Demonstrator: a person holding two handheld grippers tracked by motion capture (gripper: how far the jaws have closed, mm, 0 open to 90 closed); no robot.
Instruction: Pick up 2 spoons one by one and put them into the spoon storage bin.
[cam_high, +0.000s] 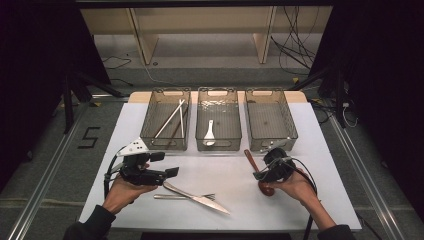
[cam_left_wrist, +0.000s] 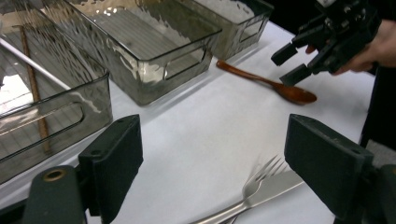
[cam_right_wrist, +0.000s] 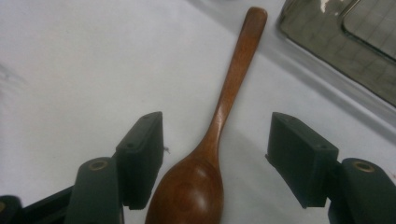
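Wooden spoon (cam_right_wrist: 219, 116) lies between right tongs (cam_right_wrist: 215, 154), seemingly untouched.

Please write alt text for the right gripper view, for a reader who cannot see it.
A brown wooden spoon lies on a white table, its bowl between the open black jaws of the right gripper, which do not touch it. The handle points away toward the corner of a clear plastic bin at upper right.

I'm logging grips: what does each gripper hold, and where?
Nothing. The right gripper straddles the wooden spoon at its neck, pads apart; the left gripper is empty.
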